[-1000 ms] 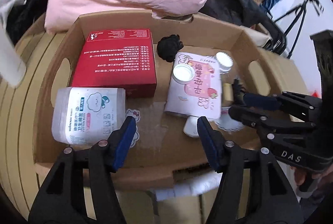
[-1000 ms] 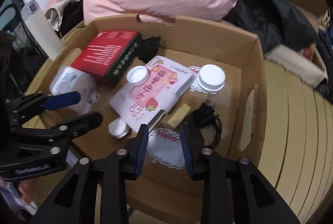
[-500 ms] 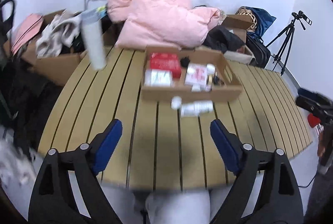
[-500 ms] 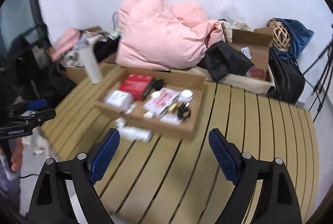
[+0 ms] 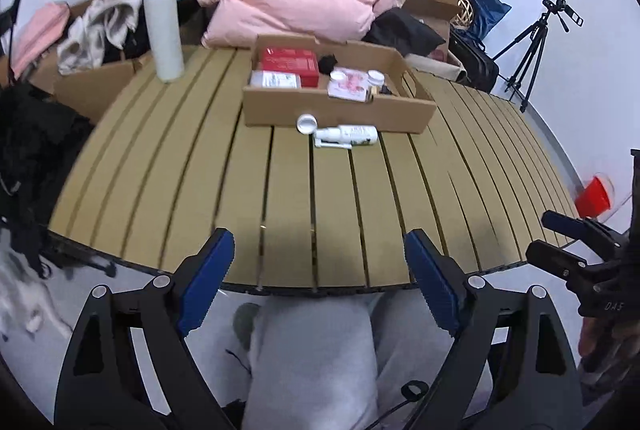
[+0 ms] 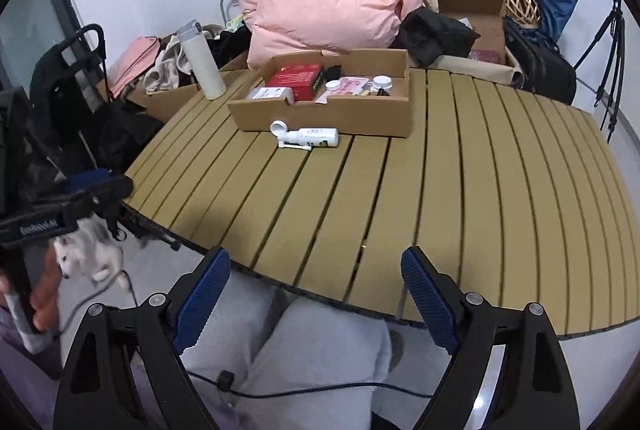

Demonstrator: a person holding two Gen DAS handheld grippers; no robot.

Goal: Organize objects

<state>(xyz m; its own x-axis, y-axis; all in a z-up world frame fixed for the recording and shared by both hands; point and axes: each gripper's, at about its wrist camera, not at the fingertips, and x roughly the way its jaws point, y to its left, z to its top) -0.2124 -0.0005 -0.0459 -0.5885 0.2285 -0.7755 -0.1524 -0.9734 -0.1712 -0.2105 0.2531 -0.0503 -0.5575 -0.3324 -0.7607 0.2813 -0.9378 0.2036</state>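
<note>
Slatted wooden table [image 5: 280, 214] stretches ahead, the cardboard box [image 5: 340, 112] of sorted items at its far side. Left gripper [image 5: 318, 282] and right gripper [image 6: 316, 290] hang spread wide and empty near the table's front edge, well apart from the white bottle [image 5: 348, 136] lying outside the box, likely next to go in.

Even, bright indoor light; strong fisheye curvature.
Soft shadow on the tan slatted table [image 5: 280, 190] near edge; dark vignette corners; left margins motion-blurred; centre sharp.
</note>
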